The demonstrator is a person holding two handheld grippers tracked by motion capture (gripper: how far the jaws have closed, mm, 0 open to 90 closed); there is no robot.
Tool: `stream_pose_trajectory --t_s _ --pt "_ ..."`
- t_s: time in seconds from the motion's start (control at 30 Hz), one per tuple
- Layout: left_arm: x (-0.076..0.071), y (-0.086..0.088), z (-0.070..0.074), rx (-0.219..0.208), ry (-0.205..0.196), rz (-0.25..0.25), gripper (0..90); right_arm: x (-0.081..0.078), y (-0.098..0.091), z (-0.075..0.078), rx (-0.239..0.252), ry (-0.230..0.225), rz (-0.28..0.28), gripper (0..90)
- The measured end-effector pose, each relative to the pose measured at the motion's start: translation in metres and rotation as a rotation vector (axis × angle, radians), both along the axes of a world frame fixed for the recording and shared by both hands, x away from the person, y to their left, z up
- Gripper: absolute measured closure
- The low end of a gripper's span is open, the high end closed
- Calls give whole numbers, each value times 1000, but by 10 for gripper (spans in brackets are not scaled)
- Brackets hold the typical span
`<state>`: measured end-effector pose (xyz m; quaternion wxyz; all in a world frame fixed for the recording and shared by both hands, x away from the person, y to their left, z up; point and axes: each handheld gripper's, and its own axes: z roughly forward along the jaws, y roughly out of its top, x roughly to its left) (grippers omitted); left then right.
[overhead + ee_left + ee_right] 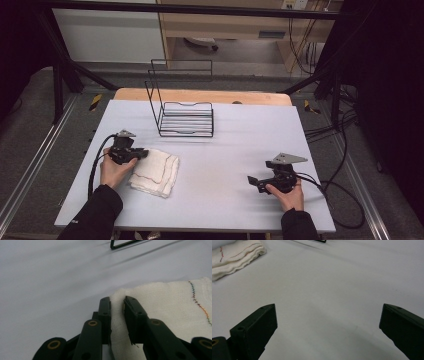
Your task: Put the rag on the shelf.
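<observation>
Left tongs [117,302] pinched the folded white woven cloth's [155,171] edge (probably to lift it); right tongs [328,322] waited wide open, holding nothing.

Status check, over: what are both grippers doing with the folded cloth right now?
Left gripper pinching the white folded cloth's edge. Right gripper open, nothing between its fingers, apart from cloth. Wire rack stands behind, not in the way.

Black sleeves are worn on both forearms. The left tongs [142,153] and right tongs [251,180] are built of black links studded with brass-ringed rivets, topped by grey three-cornered plates and trailed by black cables.
</observation>
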<state>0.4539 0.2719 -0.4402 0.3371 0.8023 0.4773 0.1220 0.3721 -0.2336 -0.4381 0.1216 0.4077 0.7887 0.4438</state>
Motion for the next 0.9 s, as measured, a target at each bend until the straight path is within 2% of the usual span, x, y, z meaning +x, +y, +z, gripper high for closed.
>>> stream_pose_trajectory --t_s 0.07,0.13,0.17,0.27,0.3,0.33,0.43,0.47,0.57,0.6,0.63,0.9 --pt "0 0 0 4 -1 -2 751 3 12 3 -11 -2 6 19" --pt "0 -1 0 10 -2 -3 753 4 16 4 -13 -4 9 19" --pt "-1 -2 0 17 -6 -2 758 7 25 7 -9 -4 5 19" --pt "-2 -5 1 38 -17 -6 768 11 34 10 -3 -9 7 19" --pt "-2 -6 1 41 -20 -6 770 14 43 12 11 -1 14 18" --pt "-2 -6 1 44 -22 -6 770 14 43 12 11 -1 14 18" --pt "-2 -6 1 44 -23 -9 771 21 65 14 13 5 19 19" --pt "-2 -5 1 42 -21 -10 771 21 65 14 13 5 19 19" --pt "-3 -6 1 47 -25 -12 771 26 82 16 5 -2 17 15" --pt "-3 -6 1 49 -27 -12 771 29 93 16 3 -1 24 11" --pt "-3 -6 1 49 -27 -12 771 29 93 16 3 -1 24 11" --pt "-4 -8 1 68 -38 -16 771 42 134 23 -5 -13 27 8"
